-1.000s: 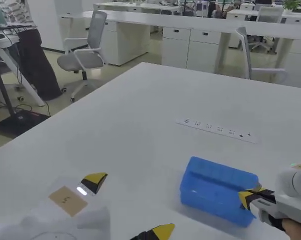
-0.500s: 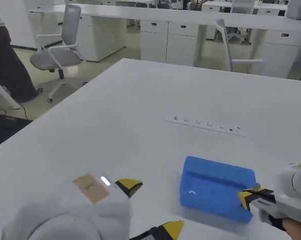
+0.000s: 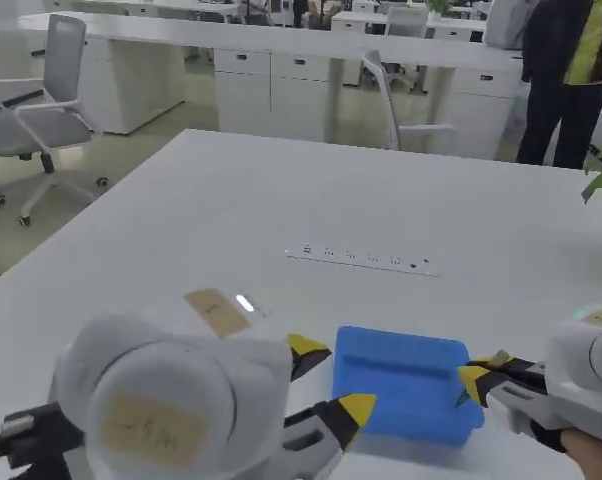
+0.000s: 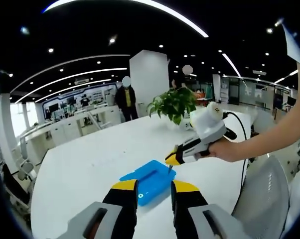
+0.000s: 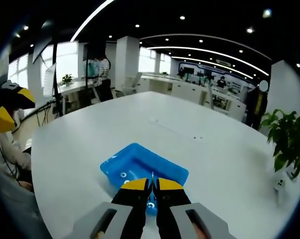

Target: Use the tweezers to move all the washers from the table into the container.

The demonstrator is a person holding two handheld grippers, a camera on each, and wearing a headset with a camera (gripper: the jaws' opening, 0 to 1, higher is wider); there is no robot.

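A blue container (image 3: 406, 378) sits on the white table (image 3: 281, 200) near its front edge. My right gripper (image 3: 473, 381) is at the container's right rim, shut on thin tweezers (image 5: 152, 180) whose tips point down into the container (image 5: 140, 167). A small washer (image 5: 122, 175) lies on the container's floor. My left gripper (image 3: 331, 380) hovers just left of the container, open, nothing between its yellow-tipped jaws. In the left gripper view the container (image 4: 147, 179) lies just beyond my left gripper (image 4: 155, 186), with the right gripper (image 4: 172, 160) and a hand holding it over the far side.
A flat power strip (image 3: 361, 258) is set into the table behind the container. Office chairs (image 3: 41, 100) and desks stand beyond the table's far edge. A person (image 3: 566, 70) stands at the back right, and a potted plant (image 5: 284, 134) is on the table's right end.
My left gripper has moved right and up, close beside the container. The right gripper has stayed at the container's right rim. The head camera has swung to the right.
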